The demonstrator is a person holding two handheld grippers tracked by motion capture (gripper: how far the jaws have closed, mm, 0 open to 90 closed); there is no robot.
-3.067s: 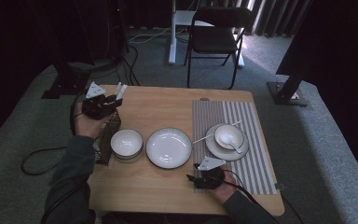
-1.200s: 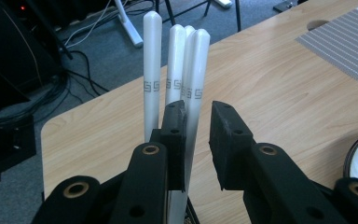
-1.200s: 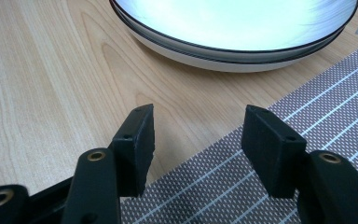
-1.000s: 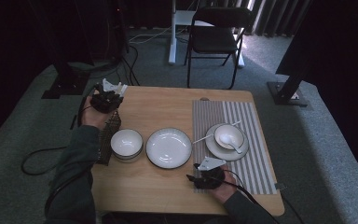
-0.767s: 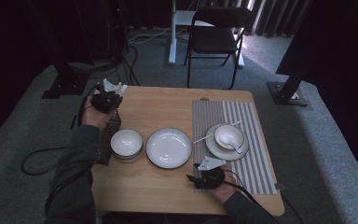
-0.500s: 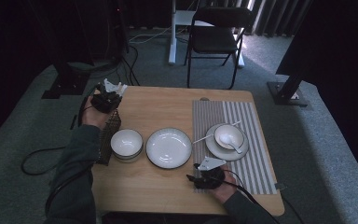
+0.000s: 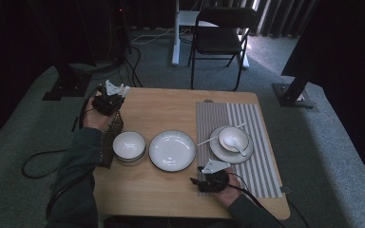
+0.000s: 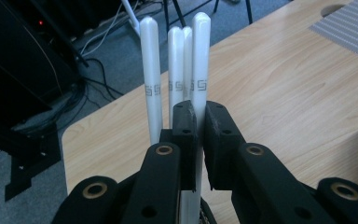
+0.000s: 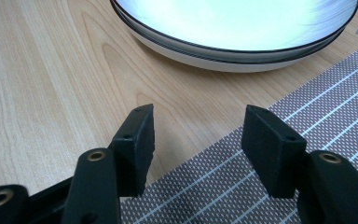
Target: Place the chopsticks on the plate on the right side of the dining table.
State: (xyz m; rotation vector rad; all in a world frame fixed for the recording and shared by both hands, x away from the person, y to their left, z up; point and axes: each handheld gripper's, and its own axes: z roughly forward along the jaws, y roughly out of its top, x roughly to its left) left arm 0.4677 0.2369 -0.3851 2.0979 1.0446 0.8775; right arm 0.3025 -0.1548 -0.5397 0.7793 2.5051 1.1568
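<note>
Fingers of left gripper (image 8: 199, 135) clamped on one white glossy chopstick (image 8: 200, 60), grey key-pattern band; right gripper's (image 9: 196, 149) apart

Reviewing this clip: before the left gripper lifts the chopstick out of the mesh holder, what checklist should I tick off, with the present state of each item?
1. left gripper shut on one white chopstick: ok; the jaws have just been closing and the pads now press it.
2. Only one stick clamped: ok; the other chopsticks stand beside the jaws, not between them.
3. Grip is clear of the mesh holder: cannot tell, the holder's rim is hidden under the jaws.
4. right gripper open and empty: ok; it rests low over the striped placemat edge.
5. Landing spots free: ok; the plate and left bowl are empty.
</note>
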